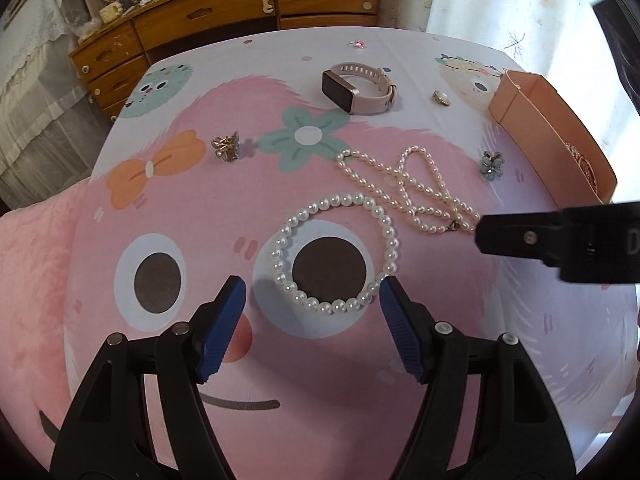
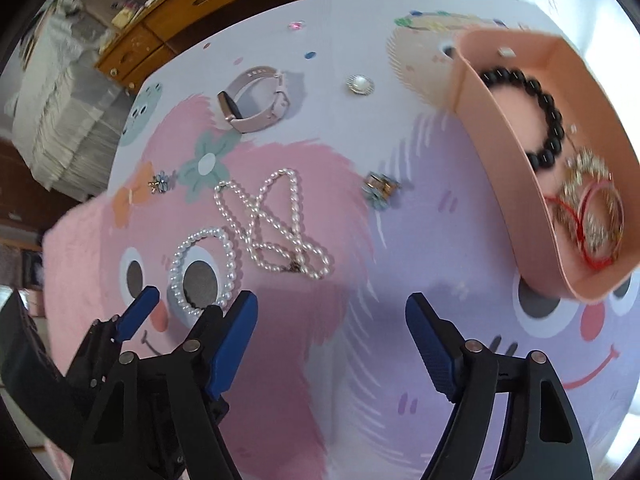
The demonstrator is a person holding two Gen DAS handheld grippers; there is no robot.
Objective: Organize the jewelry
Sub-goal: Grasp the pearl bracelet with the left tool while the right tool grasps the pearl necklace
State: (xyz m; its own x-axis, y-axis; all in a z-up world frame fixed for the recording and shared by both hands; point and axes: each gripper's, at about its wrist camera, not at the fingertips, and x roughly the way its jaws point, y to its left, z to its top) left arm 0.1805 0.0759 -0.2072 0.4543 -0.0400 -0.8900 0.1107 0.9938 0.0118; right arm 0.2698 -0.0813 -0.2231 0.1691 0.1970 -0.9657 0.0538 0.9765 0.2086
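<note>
A round pearl bracelet (image 1: 336,252) lies on the cartoon cloth just ahead of my open left gripper (image 1: 312,292), whose right pad touches or nearly touches its near edge. It also shows in the right wrist view (image 2: 204,272). A long pearl necklace (image 1: 416,192) lies tangled behind it and shows in the right wrist view (image 2: 276,224) too. A pink watch (image 1: 356,88), two flower clips (image 1: 226,146) (image 1: 492,164) and a round brooch (image 1: 440,98) lie farther back. My right gripper (image 2: 332,308) is open and empty over the cloth, left of the pink box (image 2: 500,152), which holds a black bead bracelet (image 2: 532,116) and gold and red bangles (image 2: 592,212).
The table (image 1: 280,360) is covered with a pink and lilac cartoon cloth. A wooden dresser (image 1: 224,8) stands behind it. A small pink gem (image 1: 358,44) lies near the far edge. Curtains hang at the right. The right gripper's finger (image 1: 560,240) juts in from the right.
</note>
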